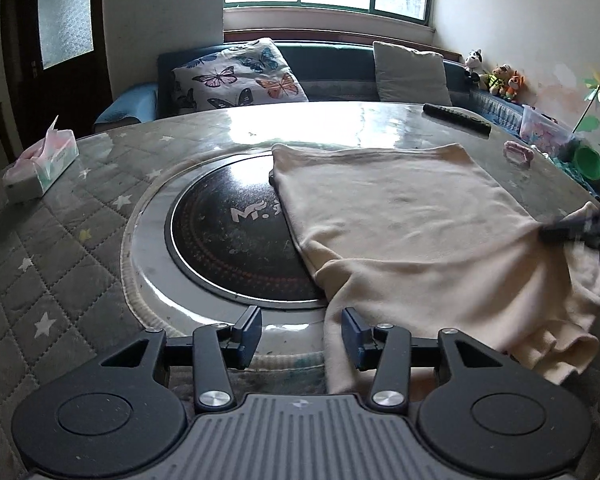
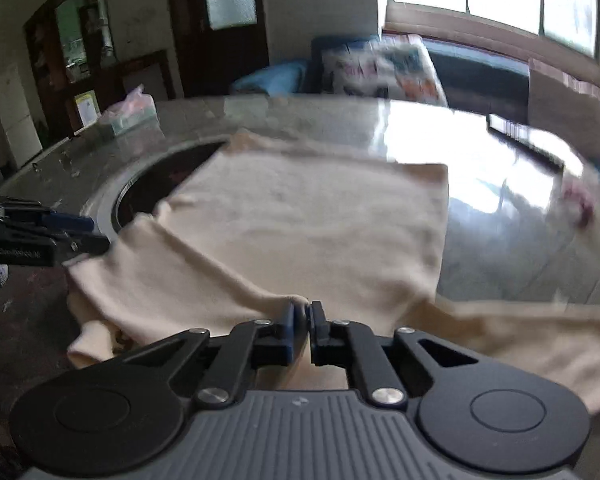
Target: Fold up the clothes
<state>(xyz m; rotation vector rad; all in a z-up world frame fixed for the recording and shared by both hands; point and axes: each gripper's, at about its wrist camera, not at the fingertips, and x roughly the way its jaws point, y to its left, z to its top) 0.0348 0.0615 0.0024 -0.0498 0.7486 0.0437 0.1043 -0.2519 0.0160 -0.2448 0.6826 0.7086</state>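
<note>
While the cream garment (image 1: 400, 216) is lying partly folded on the table (image 1: 80, 240), with its far half flat and overlapping the black inset hob (image 1: 228, 240) and its near edge bunched toward the front rim, the right gripper (image 2: 303, 312) is pinching a ridge of that near edge, jaws closed down to almost nothing with cloth squeezed between the pads. The left gripper (image 1: 302, 330) is sitting low over the near-left corner, jaws standing roughly half open, holding nothing; the cloth edge is lying just beside its right pad, not between the pads (the right-wrist view is blurred, so the exact contact is hard to judge). My read: we are mid-grasp for the next fold, one side secured and the other not yet. The next move is calling for the left jaws to shift onto the hem and close, then both grippers lifting together and carrying the near edge over the flat half, keeping tension even so that the loose sleeve at the front is not dragging.
</note>
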